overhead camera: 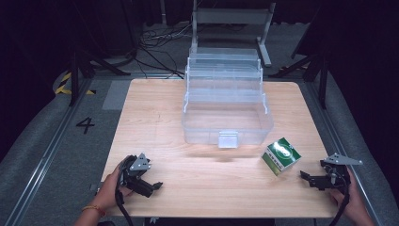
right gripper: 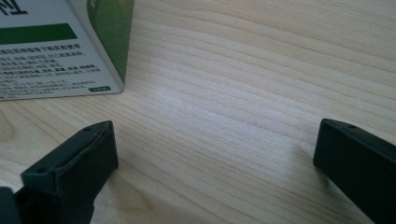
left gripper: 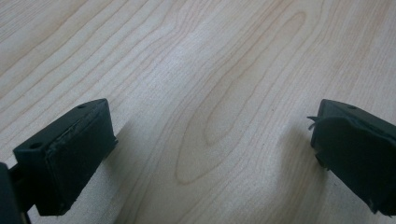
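Green-white box (right gripper: 56, 46) cut by top and left edge in right gripper view; its small print unreadable.

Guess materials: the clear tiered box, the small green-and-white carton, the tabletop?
Clear tiered box: looks like transparent moulded plastic, glossy; the table shows through its walls. Small green-and-white carton: probably printed cardboard, with sharp folded edges and small print. Tabletop: pale wood grain, matte; solid or laminate unclear.
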Demonstrator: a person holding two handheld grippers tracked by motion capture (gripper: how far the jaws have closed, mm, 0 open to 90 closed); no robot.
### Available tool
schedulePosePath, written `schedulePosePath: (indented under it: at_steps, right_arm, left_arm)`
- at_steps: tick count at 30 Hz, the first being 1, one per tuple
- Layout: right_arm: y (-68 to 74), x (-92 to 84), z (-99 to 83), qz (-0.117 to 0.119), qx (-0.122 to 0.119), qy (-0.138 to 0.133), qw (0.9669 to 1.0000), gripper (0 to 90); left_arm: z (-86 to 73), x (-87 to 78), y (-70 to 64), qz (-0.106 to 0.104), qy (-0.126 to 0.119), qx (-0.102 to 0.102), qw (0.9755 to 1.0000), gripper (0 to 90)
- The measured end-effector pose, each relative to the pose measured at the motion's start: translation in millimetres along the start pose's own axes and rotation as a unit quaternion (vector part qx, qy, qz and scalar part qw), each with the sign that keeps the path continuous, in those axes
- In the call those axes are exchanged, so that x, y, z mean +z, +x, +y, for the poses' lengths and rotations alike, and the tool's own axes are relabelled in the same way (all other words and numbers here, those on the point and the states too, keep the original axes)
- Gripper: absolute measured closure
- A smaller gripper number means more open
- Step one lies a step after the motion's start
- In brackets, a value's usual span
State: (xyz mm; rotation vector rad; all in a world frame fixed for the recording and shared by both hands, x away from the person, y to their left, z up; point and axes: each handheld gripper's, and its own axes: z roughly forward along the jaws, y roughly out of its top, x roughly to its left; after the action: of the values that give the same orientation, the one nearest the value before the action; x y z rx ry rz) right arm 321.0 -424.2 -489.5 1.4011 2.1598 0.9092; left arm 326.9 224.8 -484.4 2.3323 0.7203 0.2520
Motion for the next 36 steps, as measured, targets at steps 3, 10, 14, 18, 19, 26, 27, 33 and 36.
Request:
schedulePosePath:
  at_steps: [3,10,14,18,19,26,27,33,36]
  right_arm:
    - [0.6,-0.1,-0.1,0.0,-0.005,-0.002,1.0,0.3]
    - [-0.8,0.3,0.8,0.014,-0.017,0.001,0.9998,0.4]
    - [-2.3,0.0,1.0,0.019,-0.023,0.003,0.9996,0.5]
    - [-3.0,-0.8,3.4,0.03,-0.035,-0.003,0.9989,14.0]
    - [-2.9,-1.7,4.1,0.035,-0.038,-0.007,0.9987,18.1]
    - [2.5,-13.1,17.5,0.064,-0.066,-0.028,0.9954,21.3]
    - [4.2,-15.3,21.0,0.07,-0.074,-0.033,0.9942,21.7]
    - [18.9,-22.2,39.9,0.094,-0.115,-0.043,0.988,22.6]
    - [28.1,-23.7,49.3,0.11,-0.14,-0.043,0.9832,22.1]
  left_arm:
    - [-1.1,-1.1,-1.4,0.003,0.001,-0.003,1.0,0.6]
    - [-5.6,-5.2,-6.5,-0.01,-0.003,0.014,0.9998,2.5]
    - [-4.6,-4.1,-5.9,-0.009,0.0,0.01,0.9999,0.5]
    - [-4.3,-3.9,-7.6,-0.004,-0.001,0.01,0.9999,0.6]
    - [-4.0,-3.9,-7.4,-0.003,0.001,0.01,0.9999,0.6]
    - [-3.8,-3.4,-6.4,0.006,0.0,-0.004,1.0,0.7]
    - [-4.0,-3.6,-6.3,0.007,0.0,-0.005,1.0,0.7]
    - [-4.4,-3.9,-5.6,0.011,0.0,-0.008,0.9999,0.7]
    - [-4.3,-3.9,-5.3,0.011,0.0,-0.007,0.9999,0.7]
